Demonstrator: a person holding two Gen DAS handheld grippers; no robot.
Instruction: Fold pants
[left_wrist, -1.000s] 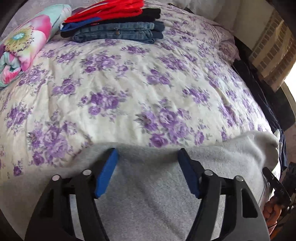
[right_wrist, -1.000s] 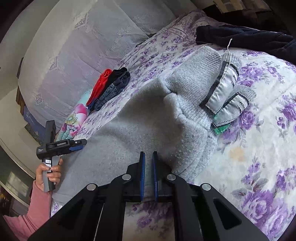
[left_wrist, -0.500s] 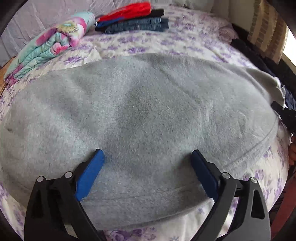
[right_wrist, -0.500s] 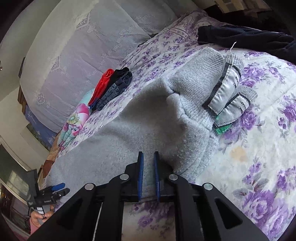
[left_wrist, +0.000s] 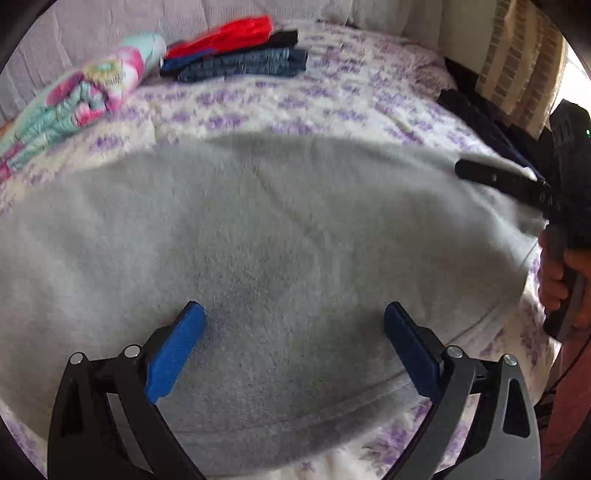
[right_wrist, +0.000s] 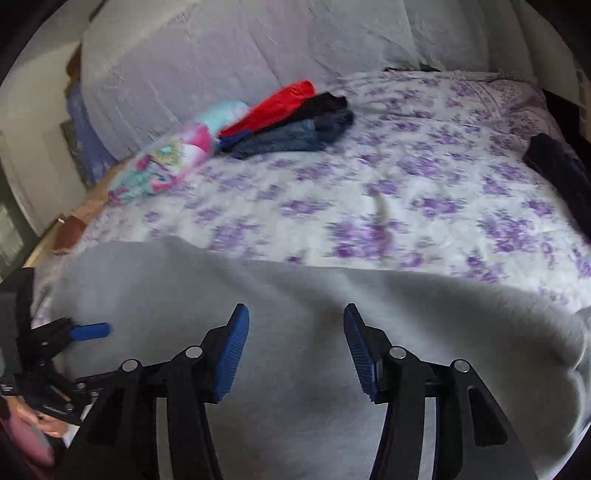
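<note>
Grey pants (left_wrist: 280, 236): spread flat on floral bedspread (right_wrist: 406, 192)
Left gripper (left_wrist: 293, 343): just opened wide, holding nothing
Right gripper (right_wrist: 295, 347): just opened, holding nothing

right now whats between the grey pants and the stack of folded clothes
Only bare flowered bedspread separates the grey pants from the folded clothes stack, clearest in the right wrist view.

Each camera sits on a gripper and looks forward and down, close over the gray pants (left_wrist: 280, 236) on the bed (right_wrist: 424, 192). Both views share the pants and the pile of folded clothes (left_wrist: 240, 51), at 11 o'clock in each.
</note>
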